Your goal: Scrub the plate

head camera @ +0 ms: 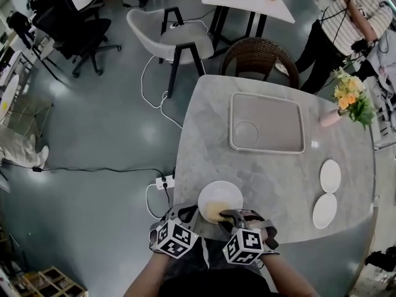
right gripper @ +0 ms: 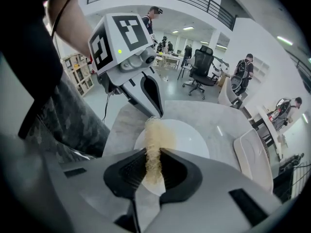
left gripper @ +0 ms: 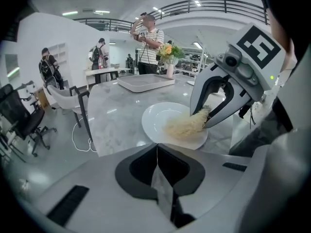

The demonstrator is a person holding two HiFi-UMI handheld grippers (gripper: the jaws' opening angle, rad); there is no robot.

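**Plate pinned at the desk's near edge, scrubber on it**

From the head view I can't see my own jaws. The marker cubes and gripper bodies cover them, along with the near rim of the plate (head camera: 220, 198). The scrubber (head camera: 216, 211) shows there only as a yellowish patch on the plate's near half.

In the left gripper view, my left gripper (left gripper: 157, 150) has its jaws pressed together, and the plate's (left gripper: 165, 118) closest rim runs right into their tips, so the pinched part is out of sight. My right gripper (right gripper: 153, 161) is closed on the scrubber (right gripper: 154, 140), a pale straw-coloured bundle of fibres. The bundle reaches forward across the plate (right gripper: 192, 140) until its far end meets the left gripper's tips.

The plate is white, round and shallow, glossy where it is bare. What lies beneath the fibres is hidden. It sits at the near edge of the grey marbled desk (head camera: 204, 135), well apart from the tray (head camera: 267, 95) further back.
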